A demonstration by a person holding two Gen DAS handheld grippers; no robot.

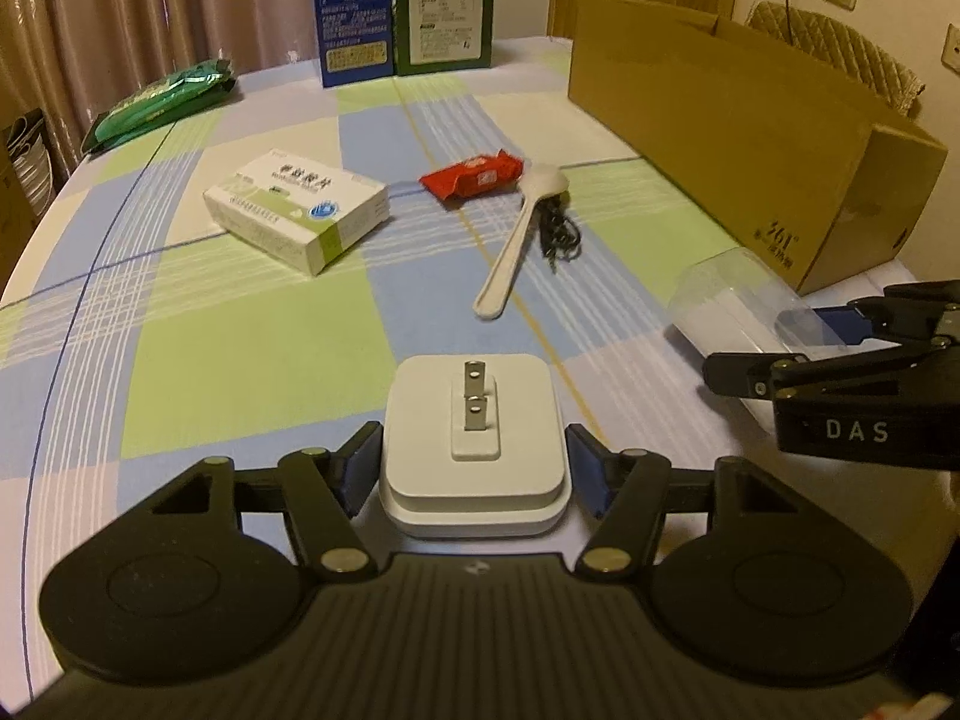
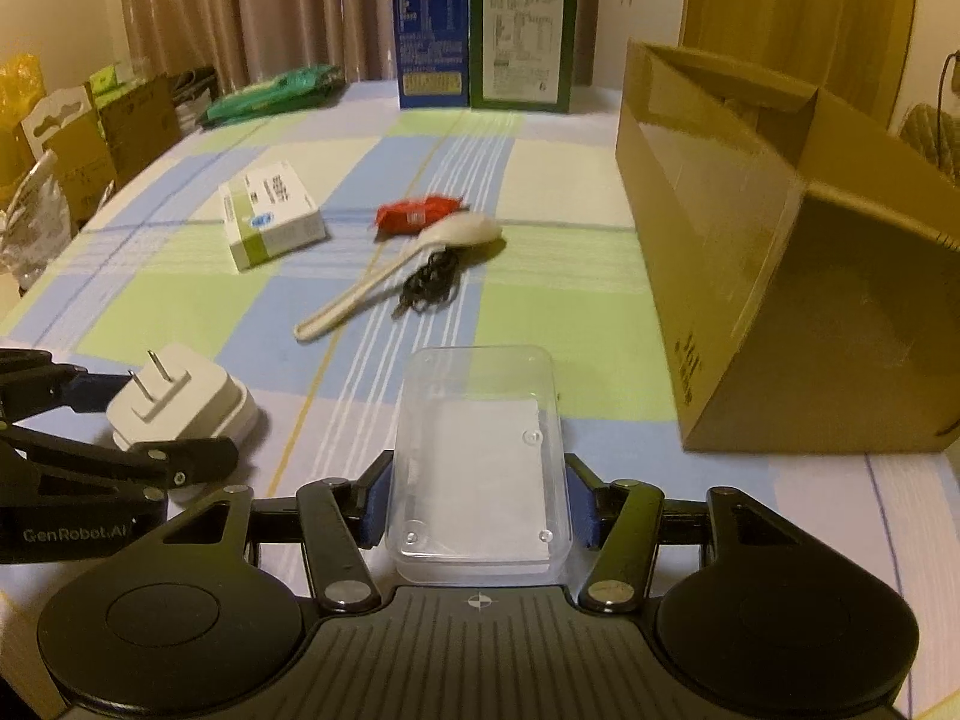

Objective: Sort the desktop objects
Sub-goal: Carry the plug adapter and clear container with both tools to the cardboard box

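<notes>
Left gripper (image 1: pixel 474 468) clamps my white charger (image 1: pixel 474 450); right gripper (image 2: pixel 477 504) clamps the clear case (image 2: pixel 477 450); open checked cloth (image 1: pixel 240 348) mid-frame.

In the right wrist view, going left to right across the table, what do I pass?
White plug adapter → medicine box → white spoon → clear plastic case → cardboard box. The red packet and black cord overlap the spoon, so I left them out.
</notes>
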